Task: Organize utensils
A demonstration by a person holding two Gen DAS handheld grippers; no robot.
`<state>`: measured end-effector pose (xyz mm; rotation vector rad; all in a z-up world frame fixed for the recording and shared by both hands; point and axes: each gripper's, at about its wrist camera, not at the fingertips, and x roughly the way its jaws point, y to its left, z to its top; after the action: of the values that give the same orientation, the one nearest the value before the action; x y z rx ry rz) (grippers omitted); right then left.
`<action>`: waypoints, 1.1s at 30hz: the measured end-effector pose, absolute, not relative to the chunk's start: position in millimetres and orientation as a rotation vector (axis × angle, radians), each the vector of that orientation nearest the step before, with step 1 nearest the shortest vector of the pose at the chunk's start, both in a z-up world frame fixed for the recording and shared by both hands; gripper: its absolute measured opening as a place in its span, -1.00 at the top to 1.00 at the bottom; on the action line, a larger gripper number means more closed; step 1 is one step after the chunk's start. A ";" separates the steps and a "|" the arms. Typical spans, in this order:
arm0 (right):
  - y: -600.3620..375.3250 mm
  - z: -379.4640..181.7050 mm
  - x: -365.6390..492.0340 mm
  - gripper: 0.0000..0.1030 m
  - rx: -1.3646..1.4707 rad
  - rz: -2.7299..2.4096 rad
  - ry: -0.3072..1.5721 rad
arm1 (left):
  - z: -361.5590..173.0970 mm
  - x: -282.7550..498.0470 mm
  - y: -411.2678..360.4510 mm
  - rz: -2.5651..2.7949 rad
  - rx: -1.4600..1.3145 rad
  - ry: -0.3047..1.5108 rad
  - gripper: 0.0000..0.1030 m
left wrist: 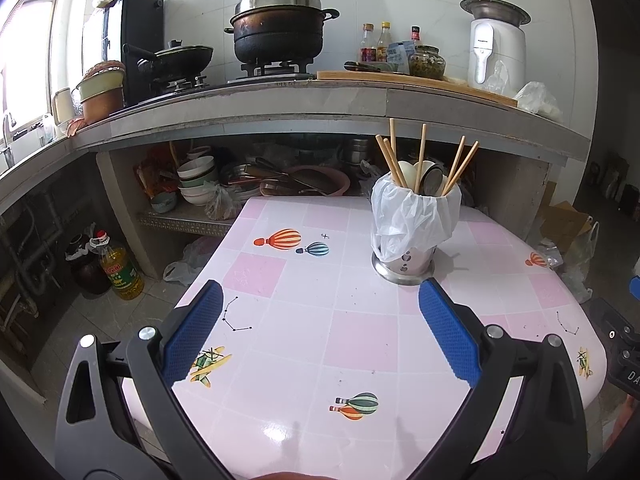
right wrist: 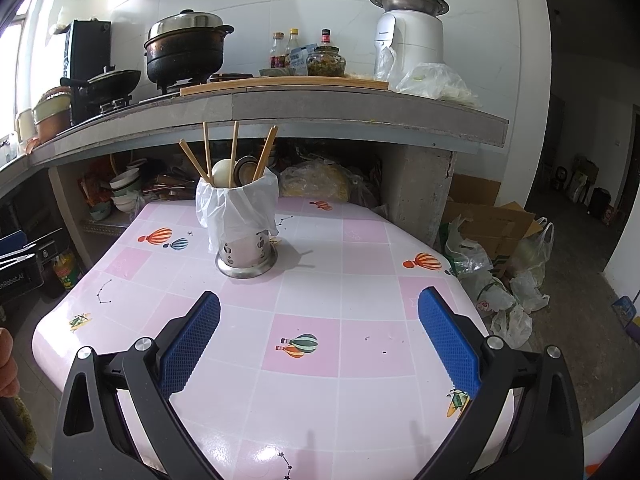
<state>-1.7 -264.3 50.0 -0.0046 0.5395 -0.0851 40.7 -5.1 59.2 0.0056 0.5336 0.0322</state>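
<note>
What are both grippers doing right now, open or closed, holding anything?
Left gripper: open, holding nothing.
Right gripper: open, holding nothing.

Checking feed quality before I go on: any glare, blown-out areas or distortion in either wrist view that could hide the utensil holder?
Left wrist view: window at left blown out, soft glare on the table near the lens, fisheye bends the counter edge; utensil holder sharp and evenly lit. Right wrist view: same curvature, a glare patch on the near tabletop, dark room at right; holder clear, casting a faint shadow to its right.
</note>
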 end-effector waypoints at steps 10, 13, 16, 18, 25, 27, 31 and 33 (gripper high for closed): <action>-263.7 51.2 -2.8 -0.87 -0.004 -0.081 0.538 | 58.2 41.4 -4.4 0.032 0.004 0.535 -0.84; -263.6 51.3 -2.3 -0.87 -0.007 -0.081 0.536 | 58.3 41.5 -4.2 0.032 0.003 0.536 -0.84; -262.1 51.5 -2.1 -0.87 -0.008 -0.078 0.536 | 58.4 41.6 -4.1 0.032 0.004 0.536 -0.84; -262.2 51.9 -1.7 -0.87 -0.008 -0.076 0.535 | 58.3 41.5 -4.2 0.031 0.003 0.536 -0.84; -262.1 52.5 -1.4 -0.87 -0.009 -0.075 0.535 | 58.7 41.5 -4.3 0.032 0.004 0.536 -0.84; -261.6 52.6 -1.6 -0.87 -0.010 -0.074 0.534 | 58.5 41.4 -4.2 0.032 0.003 0.537 -0.84; -262.3 52.6 -0.9 -0.87 -0.010 -0.074 0.536 | 58.4 41.3 -4.3 0.031 0.004 0.537 -0.84; -262.3 52.6 -0.9 -0.87 -0.010 -0.074 0.536 | 58.8 41.6 -4.2 0.031 0.003 0.538 -0.84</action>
<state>-0.9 -262.3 52.6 -0.0100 0.5358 -0.0744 41.6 -4.2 58.8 0.0034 0.5375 0.0314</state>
